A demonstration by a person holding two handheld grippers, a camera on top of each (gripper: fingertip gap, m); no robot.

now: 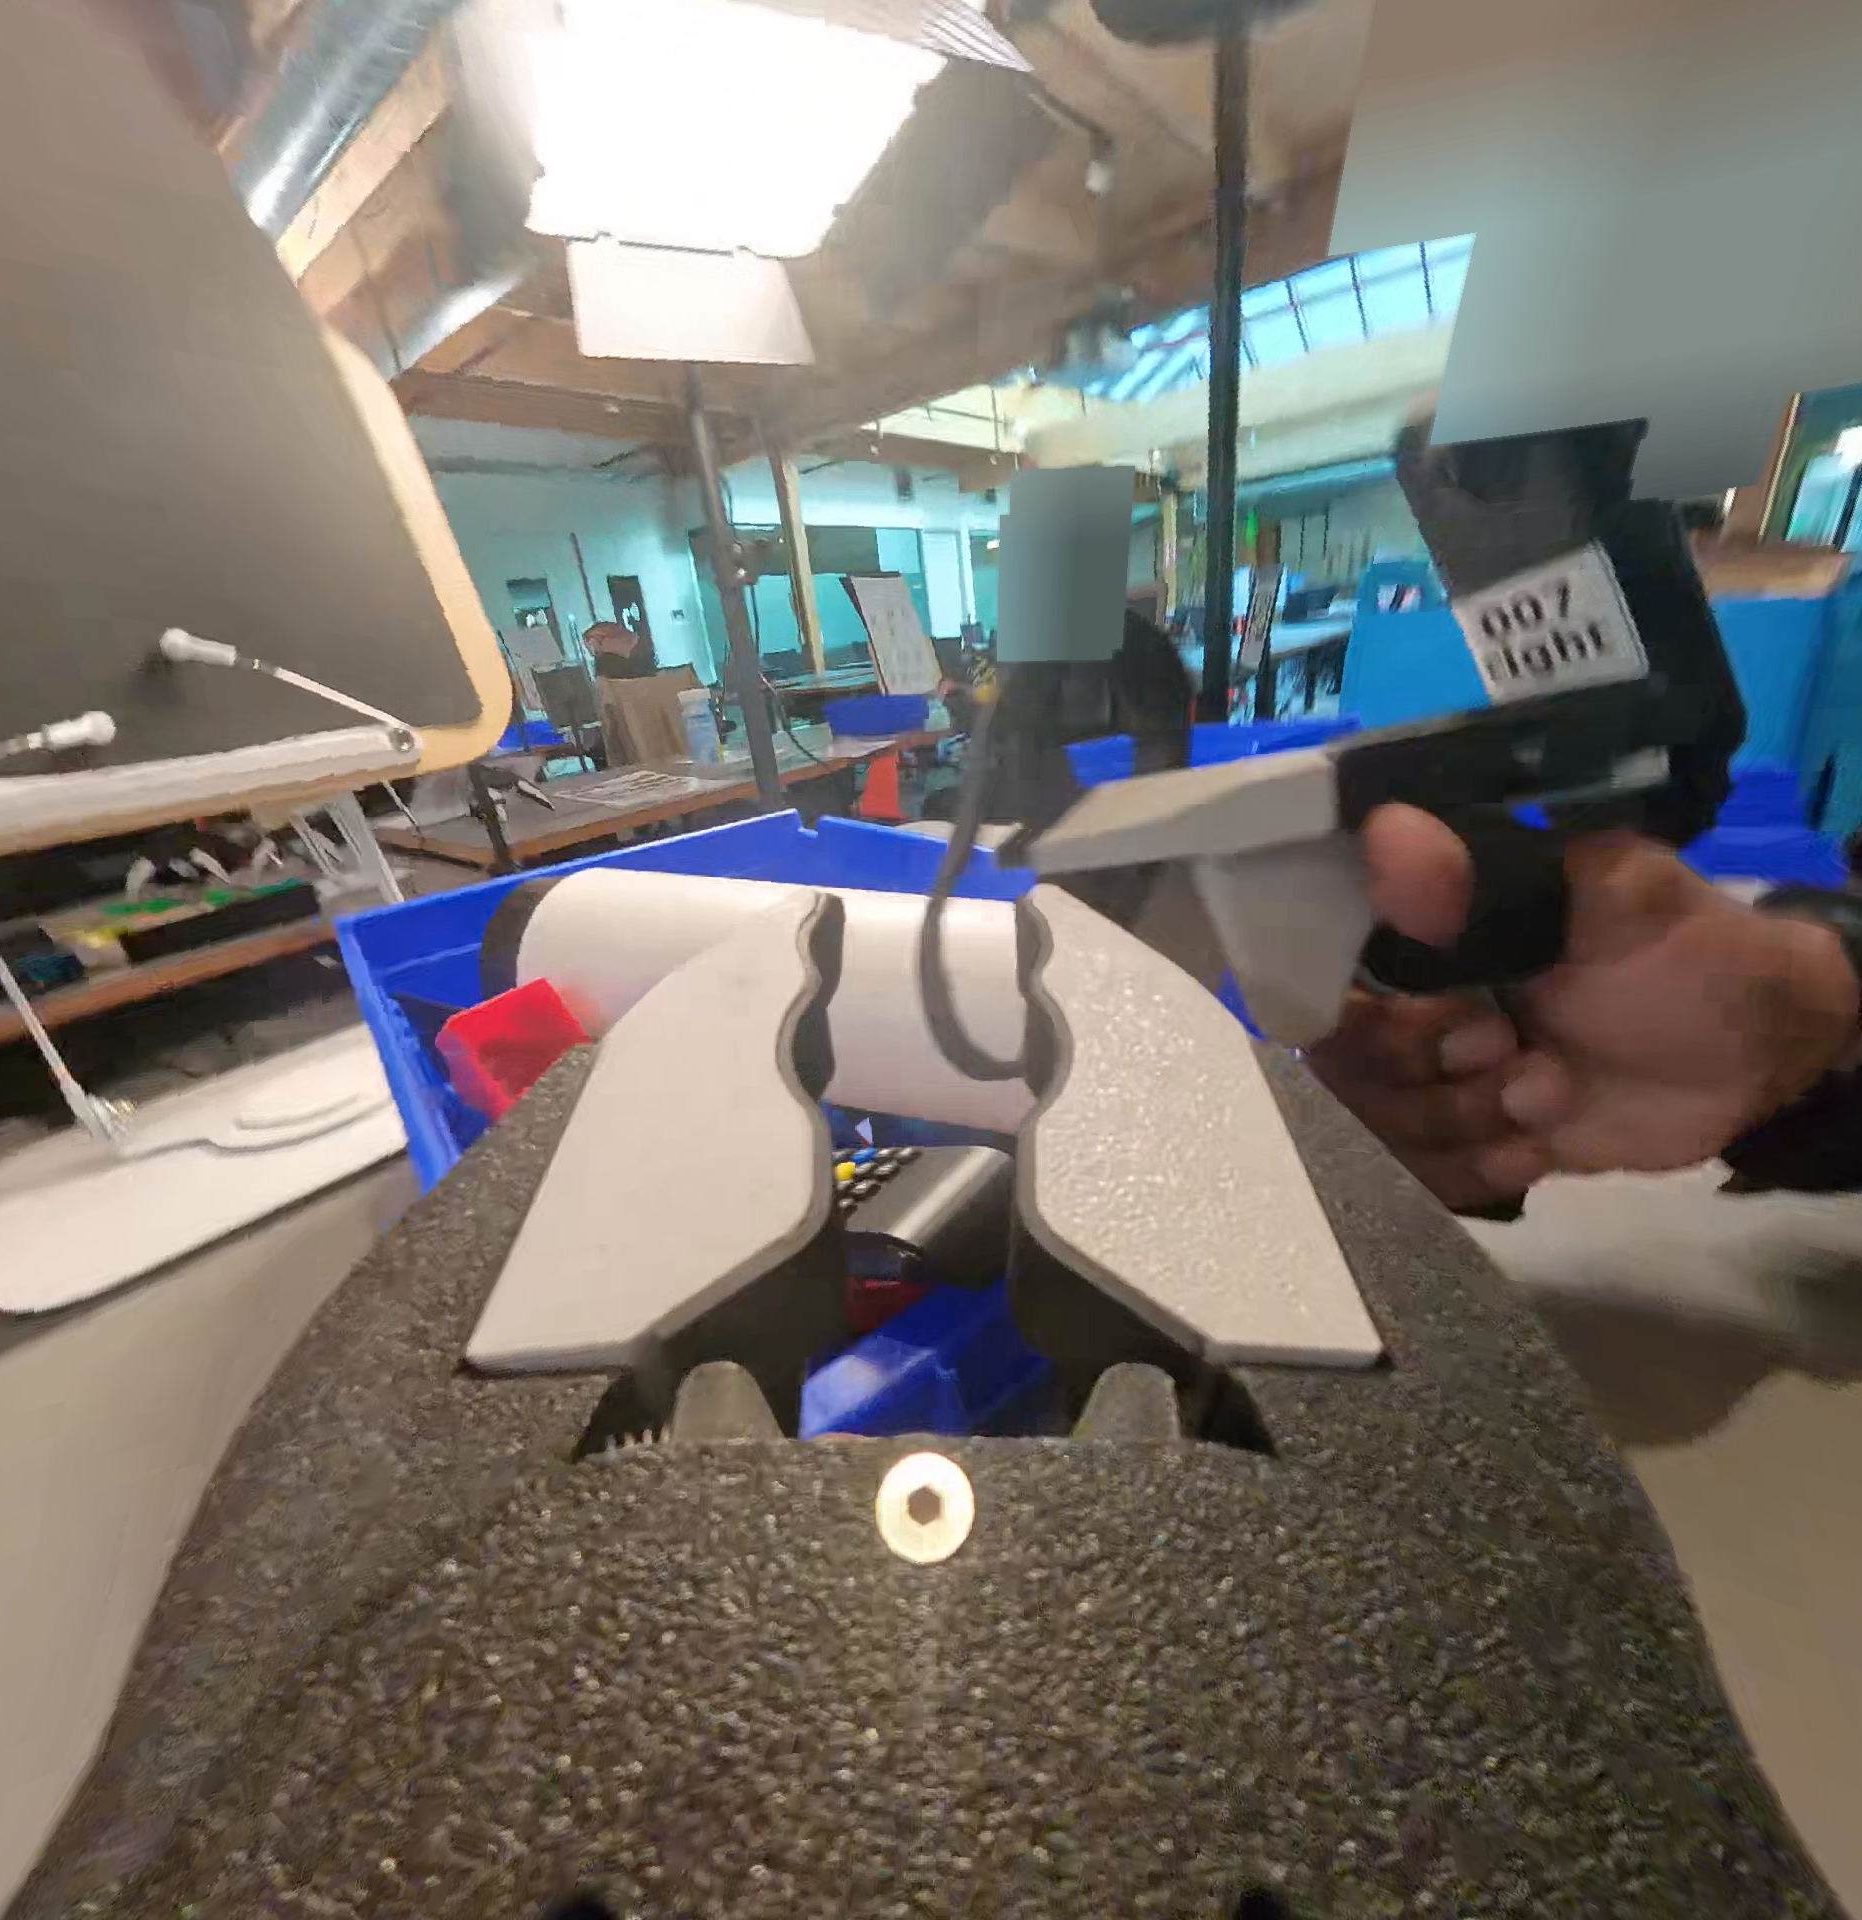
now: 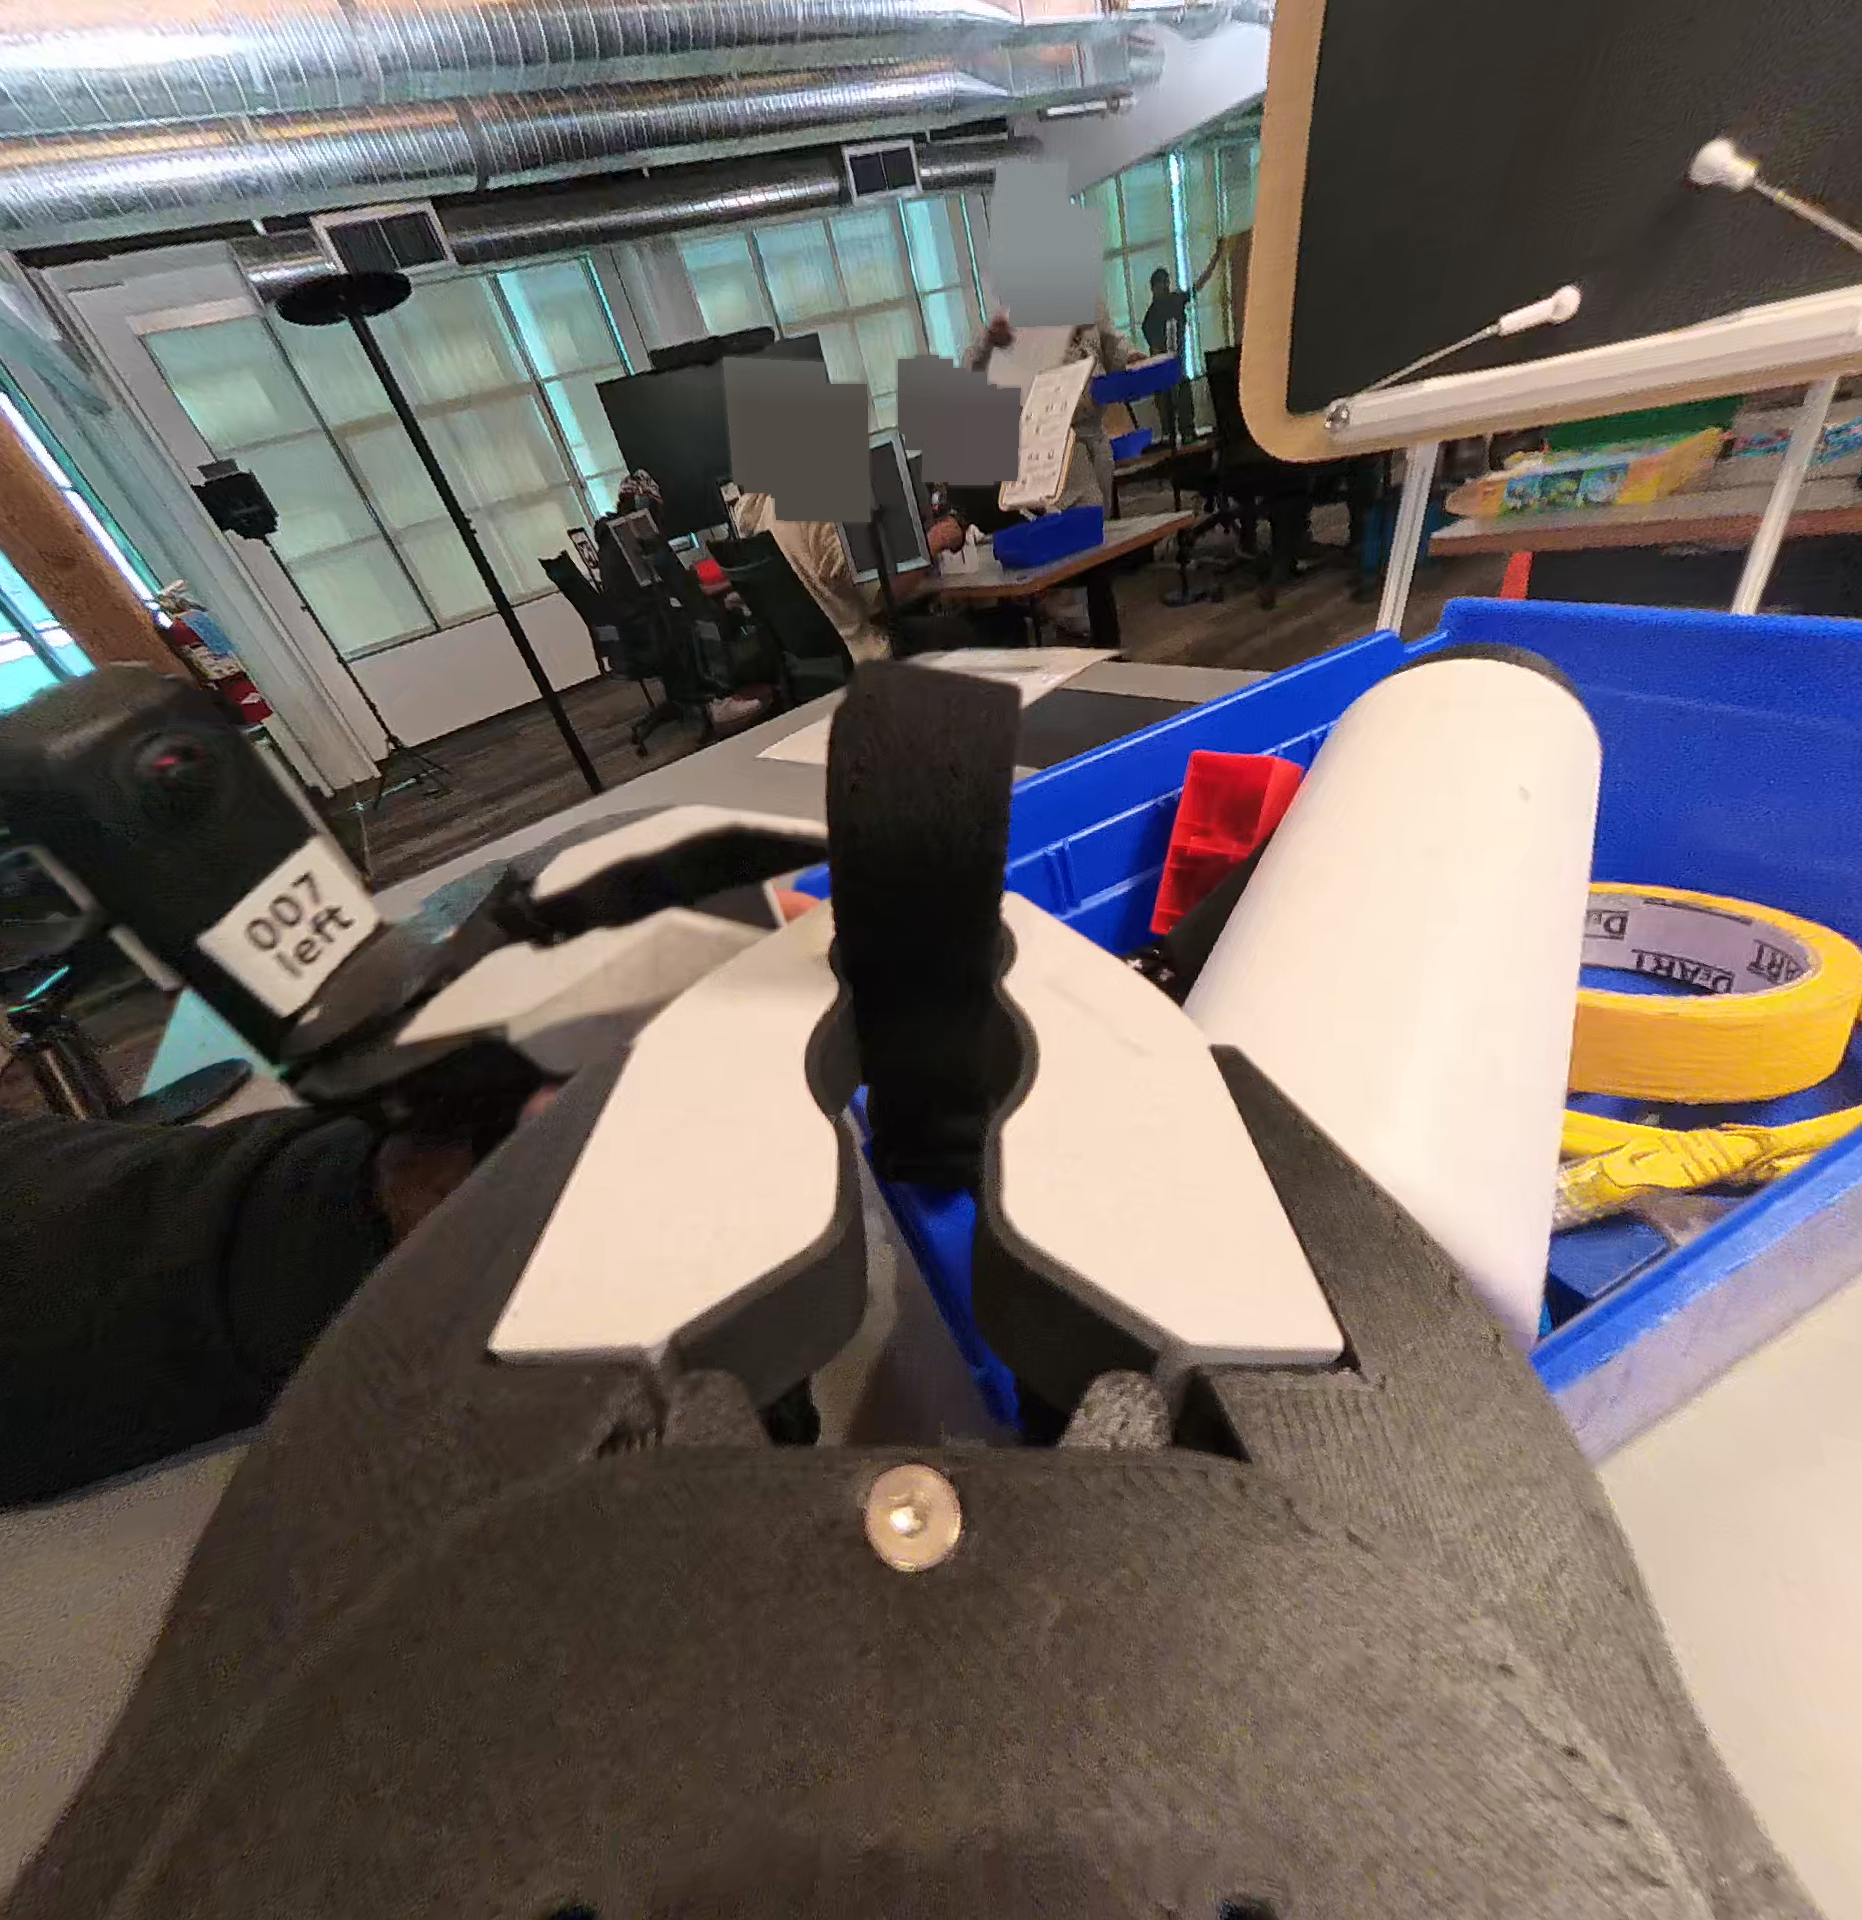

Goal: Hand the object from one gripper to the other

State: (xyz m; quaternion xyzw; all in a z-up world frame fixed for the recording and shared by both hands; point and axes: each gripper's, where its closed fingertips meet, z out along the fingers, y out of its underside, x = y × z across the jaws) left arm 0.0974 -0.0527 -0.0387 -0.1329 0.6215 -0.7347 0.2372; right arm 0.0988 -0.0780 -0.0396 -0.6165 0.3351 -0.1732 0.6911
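Two tongs are seen above a blue bin [image 2: 1685, 727] that rests on a pale worktop [image 2: 1758, 1507]. The right tongs [image 2: 922, 997] are closed on a black strap [image 2: 916, 831], which is pinched between the wavy inner edges of the fingers and stands up as a folded loop beyond the tips. In the left wrist view the same strap [image 1: 942, 935] is seen hanging as a thin dark loop from the tip of the right tongs [image 1: 1020, 847], which are held by a hand [image 1: 1633, 1018] coming in from the right.

The left tongs [image 1: 922, 997] are held wide, nothing is gripped between them, and the strap loop is seen in front of their gap; whether it is touched cannot be told. In the right wrist view the left tongs [image 2: 719, 862] are seen at the left, just beside the strap.

Inside the bin a white tube [image 2: 1426, 987] is leaned, with a red block [image 2: 1218, 831] beside it, a roll of yellow tape [image 2: 1727, 997] and a yellow cable [image 2: 1675, 1153].
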